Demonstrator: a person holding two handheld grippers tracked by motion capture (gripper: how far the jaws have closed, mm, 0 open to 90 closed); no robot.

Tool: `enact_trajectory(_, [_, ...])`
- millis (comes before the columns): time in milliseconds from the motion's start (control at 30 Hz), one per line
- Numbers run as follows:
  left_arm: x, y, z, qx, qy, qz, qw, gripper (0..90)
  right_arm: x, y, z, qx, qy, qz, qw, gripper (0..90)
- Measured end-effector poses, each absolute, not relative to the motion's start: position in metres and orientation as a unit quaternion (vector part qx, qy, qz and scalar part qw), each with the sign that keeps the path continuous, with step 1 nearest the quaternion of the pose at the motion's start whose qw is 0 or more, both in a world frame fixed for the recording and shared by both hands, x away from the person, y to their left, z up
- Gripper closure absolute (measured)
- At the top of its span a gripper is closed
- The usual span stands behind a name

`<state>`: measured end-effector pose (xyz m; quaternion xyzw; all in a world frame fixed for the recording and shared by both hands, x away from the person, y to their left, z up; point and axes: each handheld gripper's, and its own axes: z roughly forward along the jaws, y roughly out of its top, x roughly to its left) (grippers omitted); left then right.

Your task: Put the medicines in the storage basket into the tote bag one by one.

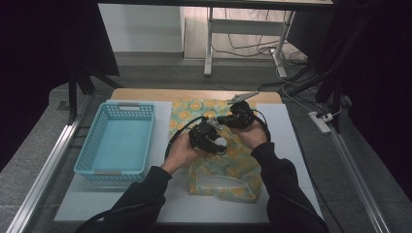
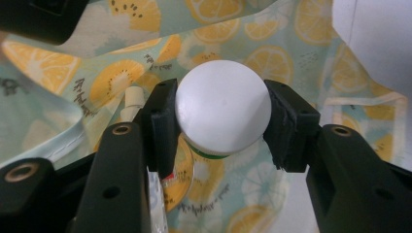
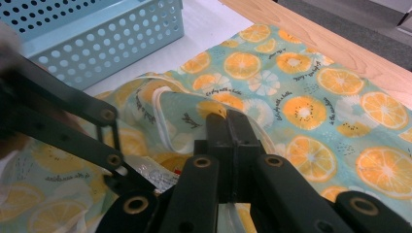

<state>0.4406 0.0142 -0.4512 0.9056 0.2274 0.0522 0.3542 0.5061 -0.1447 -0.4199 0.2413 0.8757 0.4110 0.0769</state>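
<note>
White-capped bottle (image 2: 222, 108) sits clamped in my left hand-held gripper (image 2: 221, 121), my right hand-held gripper (image 3: 232, 131) pinches the fruit-print bag (image 3: 311, 97) edge, blue basket (image 1: 116, 138) not yet filled

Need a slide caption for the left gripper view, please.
Left tool grips a white round cap over the fruit-print bag.

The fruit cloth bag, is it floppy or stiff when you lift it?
Probably floppy: the fruit cloth bag folds and sags where the right gripper pinches its edge. It likely feels light, since that one shut pinch holds the edge up. It may slump again once released.
</note>
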Motion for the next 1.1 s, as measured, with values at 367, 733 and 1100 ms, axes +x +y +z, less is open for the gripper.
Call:
enact_trajectory(367, [0.449,0.003,-0.472,0.908,0.225,0.060,0.347,50.5,0.507,-0.143,-0.423,0.244,0.877,0.406,0.079,89.9])
enact_trajectory(733, [0.453,-0.007,-0.488,0.915,0.222,0.067,0.330,50.2,0.507,-0.144,-0.426,0.244,0.878,0.405,0.078,89.9])
enact_trajectory(1100, [0.450,0.000,-0.478,0.907,0.229,0.078,0.343,38.6,0.507,-0.146,-0.428,0.246,0.877,0.406,0.075,89.8])
